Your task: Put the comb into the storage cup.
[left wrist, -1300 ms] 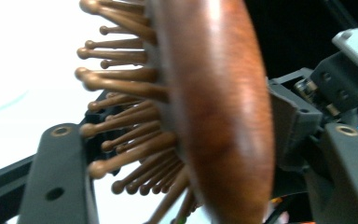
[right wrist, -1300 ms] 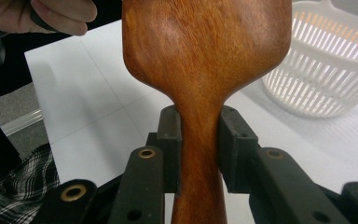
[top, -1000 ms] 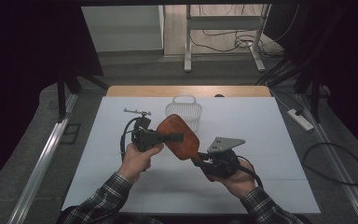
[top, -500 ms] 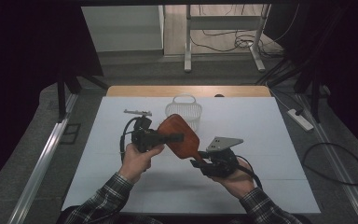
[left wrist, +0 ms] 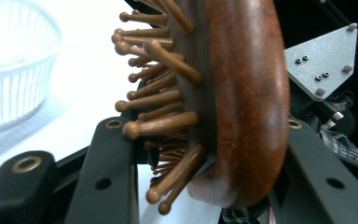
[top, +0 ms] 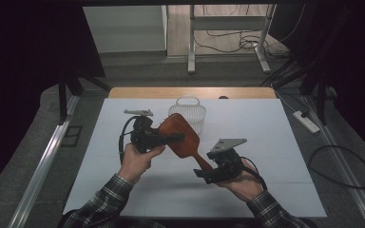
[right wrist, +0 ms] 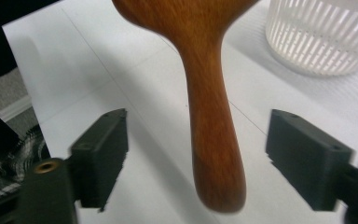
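Observation:
A brown wooden hairbrush (top: pixel 183 128) hangs above the white table (top: pixel 275 142), its handle slanting down to the right. My left gripper (top: pixel 176 137) is shut on the brush head. In the left gripper view the left gripper (left wrist: pixel 204 126) has one jaw against the bristles (left wrist: pixel 154 93) and the other against the smooth back (left wrist: pixel 247 93). My right gripper (top: pixel 204 170) is open at the handle's end. In the right gripper view the right gripper (right wrist: pixel 204 154) has its jaws standing wide on both sides of the handle (right wrist: pixel 212 140), touching neither side.
A white slatted basket (top: pixel 187 114) stands on the table behind the brush, also seen as the basket (right wrist: pixel 326 37) at upper right and the basket (left wrist: pixel 14 84) at left. A wooden strip (top: pixel 190 92) runs along the table's far edge. Plaid sleeves enter from the bottom.
The right gripper has shifted slightly down and toward the person near the handle's end. The left gripper and the brush have stayed almost in place.

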A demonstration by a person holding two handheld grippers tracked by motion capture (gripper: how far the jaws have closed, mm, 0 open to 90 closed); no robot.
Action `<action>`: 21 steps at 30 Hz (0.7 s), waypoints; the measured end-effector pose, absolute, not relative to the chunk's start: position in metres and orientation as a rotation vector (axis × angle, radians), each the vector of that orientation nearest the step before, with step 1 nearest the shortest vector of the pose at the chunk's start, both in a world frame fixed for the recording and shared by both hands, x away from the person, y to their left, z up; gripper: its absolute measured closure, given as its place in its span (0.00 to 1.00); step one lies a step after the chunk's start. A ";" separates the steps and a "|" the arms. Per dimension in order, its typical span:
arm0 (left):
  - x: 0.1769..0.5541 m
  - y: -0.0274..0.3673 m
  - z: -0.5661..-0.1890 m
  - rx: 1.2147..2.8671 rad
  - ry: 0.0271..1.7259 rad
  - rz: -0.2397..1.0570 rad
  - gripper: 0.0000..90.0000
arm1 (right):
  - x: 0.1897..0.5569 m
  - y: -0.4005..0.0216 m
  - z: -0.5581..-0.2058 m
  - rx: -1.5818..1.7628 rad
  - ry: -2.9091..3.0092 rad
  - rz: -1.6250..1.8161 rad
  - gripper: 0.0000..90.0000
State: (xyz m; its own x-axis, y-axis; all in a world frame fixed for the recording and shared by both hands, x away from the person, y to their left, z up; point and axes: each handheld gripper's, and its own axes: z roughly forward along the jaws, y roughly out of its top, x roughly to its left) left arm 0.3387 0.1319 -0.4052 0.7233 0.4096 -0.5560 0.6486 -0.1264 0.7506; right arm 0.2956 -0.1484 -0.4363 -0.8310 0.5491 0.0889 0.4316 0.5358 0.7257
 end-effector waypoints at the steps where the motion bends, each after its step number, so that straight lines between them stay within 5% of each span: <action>1: 0.339 0.132 -0.404 1.758 0.840 -0.245 0.66 | 0.296 -0.149 -0.436 0.839 2.619 1.163 0.22; 21: 0.348 0.142 -0.383 1.792 0.856 -0.151 0.66 | 0.299 -0.178 -0.442 0.892 2.651 1.099 0.03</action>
